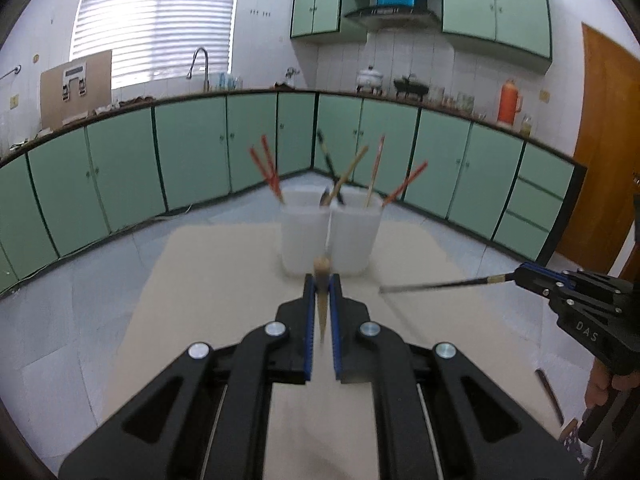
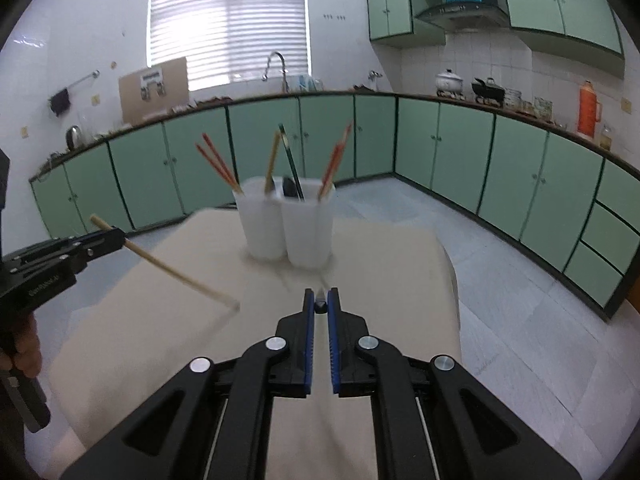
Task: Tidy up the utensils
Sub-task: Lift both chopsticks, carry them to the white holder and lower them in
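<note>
Both grippers are clamped on chopsticks: left gripper (image 1: 322, 280) pinches a tan chopstick (image 2: 176, 273), right gripper (image 2: 320, 297) a black chopstick (image 1: 436, 285). The cups (image 1: 328, 236) sit at 12 o'clock on the table (image 1: 224, 280). Risk: these thin sticks could pivot in the grip and miss a cup or knock it.

Red chopsticks (image 2: 218, 164) stand in translucent white cups (image 2: 307, 232) on a beige table (image 2: 384, 264), before mint-green cabinets (image 2: 460, 148) with dark trim.

The right hand-held gripper (image 1: 520, 274) body reads "DAS".
</note>
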### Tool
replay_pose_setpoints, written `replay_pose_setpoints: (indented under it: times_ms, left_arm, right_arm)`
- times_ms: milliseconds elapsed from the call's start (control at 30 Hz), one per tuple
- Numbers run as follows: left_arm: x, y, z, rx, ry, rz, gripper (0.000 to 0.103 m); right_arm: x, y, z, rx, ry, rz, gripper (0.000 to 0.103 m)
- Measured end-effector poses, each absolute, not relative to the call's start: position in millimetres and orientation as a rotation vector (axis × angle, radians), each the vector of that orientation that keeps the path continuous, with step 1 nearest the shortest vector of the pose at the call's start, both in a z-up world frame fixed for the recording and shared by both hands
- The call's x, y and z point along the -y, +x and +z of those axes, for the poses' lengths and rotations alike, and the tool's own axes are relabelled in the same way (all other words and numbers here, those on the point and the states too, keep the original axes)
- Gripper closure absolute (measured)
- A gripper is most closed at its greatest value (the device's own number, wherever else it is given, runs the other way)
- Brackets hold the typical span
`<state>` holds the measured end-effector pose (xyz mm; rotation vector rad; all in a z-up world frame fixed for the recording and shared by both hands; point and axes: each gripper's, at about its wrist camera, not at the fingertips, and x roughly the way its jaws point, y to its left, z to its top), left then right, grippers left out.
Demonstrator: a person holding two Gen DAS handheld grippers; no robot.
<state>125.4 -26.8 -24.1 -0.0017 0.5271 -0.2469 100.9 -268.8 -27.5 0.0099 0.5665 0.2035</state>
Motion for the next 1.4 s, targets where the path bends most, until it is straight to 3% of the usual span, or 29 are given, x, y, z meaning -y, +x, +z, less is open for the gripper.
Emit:
replay_pose_setpoints:
  times_ms: [600,1067,1400]
  left_arm:
    - [48,146,54,-0.388,0.040,-0.302,0.097]
    - [71,219,141,-0.191,0.037,-0.252,0.097]
    - [87,302,107,-0.257,0.027,-0.213,0.097]
  right_arm:
    - [262,140,60,-0.567,-0.045,0.406,0.097]
    - [261,211,165,-0.401,0.001,0.415,0.097]
    - [243,296,133,-0.402,-0.021,0.341,0.097]
